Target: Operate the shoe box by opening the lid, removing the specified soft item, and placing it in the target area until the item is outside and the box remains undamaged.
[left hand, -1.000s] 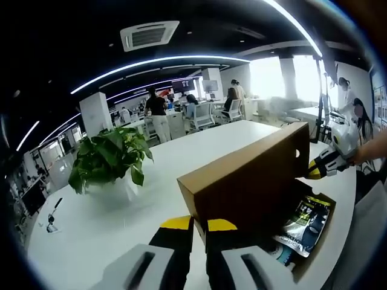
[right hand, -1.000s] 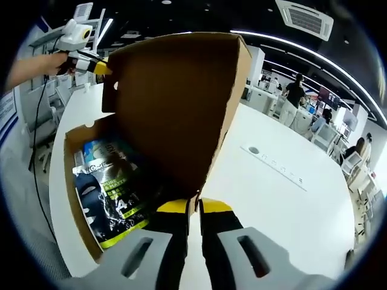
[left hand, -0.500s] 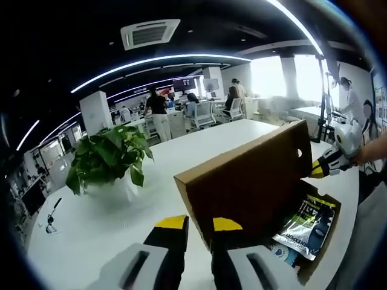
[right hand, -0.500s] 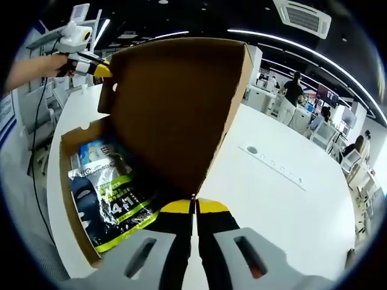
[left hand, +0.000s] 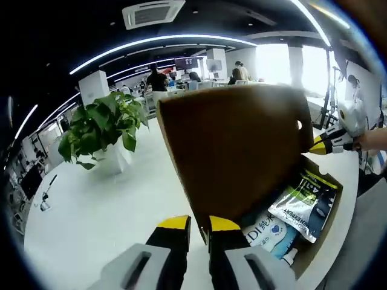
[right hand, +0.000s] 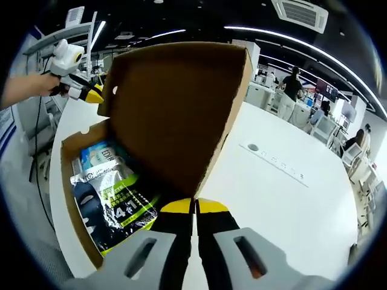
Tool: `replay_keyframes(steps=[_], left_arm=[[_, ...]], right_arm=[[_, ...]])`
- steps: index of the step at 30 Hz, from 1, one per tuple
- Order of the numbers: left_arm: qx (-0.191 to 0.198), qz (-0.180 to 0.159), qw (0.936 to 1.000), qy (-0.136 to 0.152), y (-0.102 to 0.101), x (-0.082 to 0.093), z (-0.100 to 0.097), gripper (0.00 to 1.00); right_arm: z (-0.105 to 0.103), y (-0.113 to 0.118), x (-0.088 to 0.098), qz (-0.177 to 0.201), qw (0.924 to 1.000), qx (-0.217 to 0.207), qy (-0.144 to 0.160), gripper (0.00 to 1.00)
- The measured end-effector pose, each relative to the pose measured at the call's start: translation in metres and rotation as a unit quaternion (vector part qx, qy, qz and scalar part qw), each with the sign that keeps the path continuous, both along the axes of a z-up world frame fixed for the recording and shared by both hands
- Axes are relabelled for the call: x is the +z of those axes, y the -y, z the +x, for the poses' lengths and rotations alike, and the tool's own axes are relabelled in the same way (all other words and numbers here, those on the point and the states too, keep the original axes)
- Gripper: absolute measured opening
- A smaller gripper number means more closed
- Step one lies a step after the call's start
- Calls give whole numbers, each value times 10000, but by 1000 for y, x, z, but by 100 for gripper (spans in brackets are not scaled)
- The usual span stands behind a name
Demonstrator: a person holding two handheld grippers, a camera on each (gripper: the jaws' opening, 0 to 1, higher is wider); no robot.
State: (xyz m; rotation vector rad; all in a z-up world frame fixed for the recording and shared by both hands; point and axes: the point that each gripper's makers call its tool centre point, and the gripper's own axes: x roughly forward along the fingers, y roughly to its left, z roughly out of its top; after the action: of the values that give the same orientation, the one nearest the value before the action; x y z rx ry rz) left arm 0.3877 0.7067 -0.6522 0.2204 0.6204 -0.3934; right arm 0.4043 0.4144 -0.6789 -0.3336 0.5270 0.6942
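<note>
Here the brown cardboard shoe box [right hand: 75, 181] sits on a white table [right hand: 284, 199] with its lid [right hand: 175, 115] raised upright, the brown inside of the lid facing the box cavity. In the right gripper view the right gripper [right hand: 194, 207] has its yellow-tipped jaws pressed together on the near corner of the lid's edge, pinching the cardboard. To the far left of that view the other gripper's yellow tips sit just beside the far corner of the lid, near a small round hole in it.

In the left gripper view the left gripper [left hand: 192, 223] has its jaws slightly apart, with a dark gap between the yellow tips; the lower corner of the lid [left hand: 236, 151] lies right at that gap, but whether the jaws actually clamp it is hard to tell. The right gripper [left hand: 318, 145] shows at the far right of this view, touching the lid's far edge, with a person's hand behind it.

Inside the box [left hand: 323, 232] lie soft packets: a black-and-green foil pouch [right hand: 115, 205] printed with "4" on top, and a pale blue-and-white packet [left hand: 269, 232] beside it. Both are inside the box walls.

A potted green plant [left hand: 100, 130] stands on the table, far left of the box. People and desks fill the office beyond.
</note>
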Motion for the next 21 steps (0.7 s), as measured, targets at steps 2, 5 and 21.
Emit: replay_keyframes(steps=[2, 5, 21], left_arm=[[22, -24, 10000, -93, 1, -7, -3, 7], [60, -27, 9999, -108, -1, -12, -5, 6], [174, -126, 9997, -79, -4, -11, 0, 2]], right_arm=[[-1, 0, 1, 15, 10000, -17, -14, 0], [-4, -1, 2, 13, 10000, -37, -47, 0], [-14, -4, 2, 50, 9999, -65, -151, 0]])
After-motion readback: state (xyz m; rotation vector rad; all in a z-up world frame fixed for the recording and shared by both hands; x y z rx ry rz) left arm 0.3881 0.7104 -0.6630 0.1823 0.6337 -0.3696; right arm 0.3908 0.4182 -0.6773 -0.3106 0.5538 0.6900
